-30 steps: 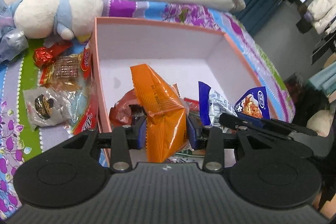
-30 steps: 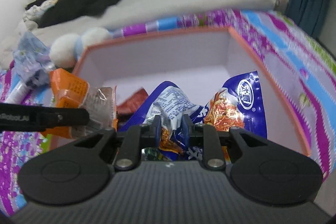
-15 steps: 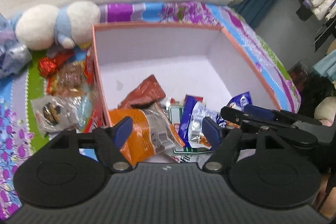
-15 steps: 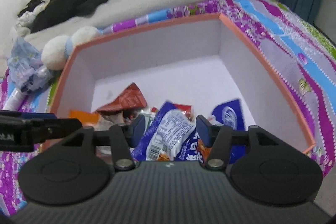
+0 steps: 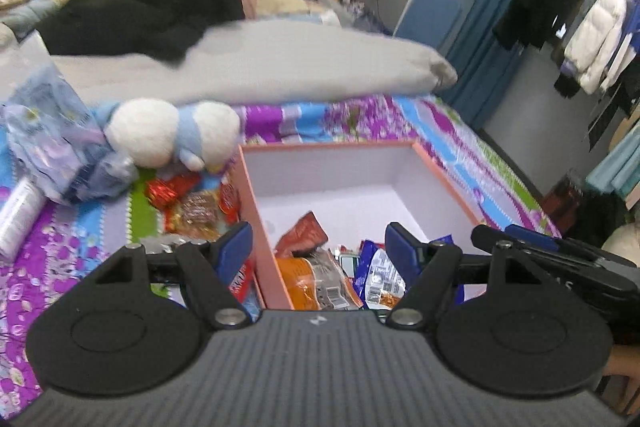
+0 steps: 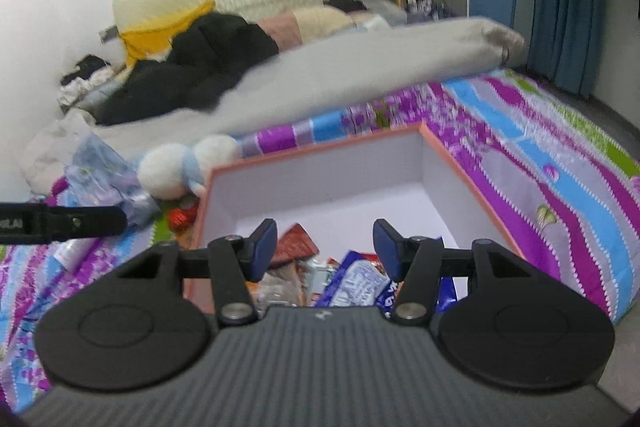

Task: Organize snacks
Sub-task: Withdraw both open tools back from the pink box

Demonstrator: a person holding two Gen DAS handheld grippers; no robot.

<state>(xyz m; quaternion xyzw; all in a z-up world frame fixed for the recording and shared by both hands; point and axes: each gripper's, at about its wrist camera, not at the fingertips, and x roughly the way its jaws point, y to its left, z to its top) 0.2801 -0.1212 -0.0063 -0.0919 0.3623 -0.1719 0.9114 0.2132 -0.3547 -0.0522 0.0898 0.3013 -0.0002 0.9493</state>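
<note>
A box with a pink rim (image 5: 328, 146) (image 6: 320, 147) and white inside lies on the bedspread. At its near end lie an orange packet (image 5: 300, 283), a blue packet (image 5: 378, 275) (image 6: 356, 283) and a red-brown packet (image 5: 304, 233) (image 6: 296, 247). My left gripper (image 5: 318, 243) hangs open above the box's near left corner, with nothing between its pads. My right gripper (image 6: 325, 241) is open too, above the near end of the box and holding nothing. More loose snacks (image 5: 192, 211) lie on the bed left of the box.
A white and blue plush toy (image 5: 172, 137) and a crumpled plastic bag (image 5: 52, 139) lie beyond the loose snacks. A grey quilt (image 5: 280, 63) and black clothing (image 5: 140, 7) cover the far bed. The bed's edge runs along the right, with hanging coats (image 5: 580, 7) beyond.
The left gripper let go of the orange packet and the right let go of the blue packet, both now lying in the box. Both grippers opened and rose back from the box.
</note>
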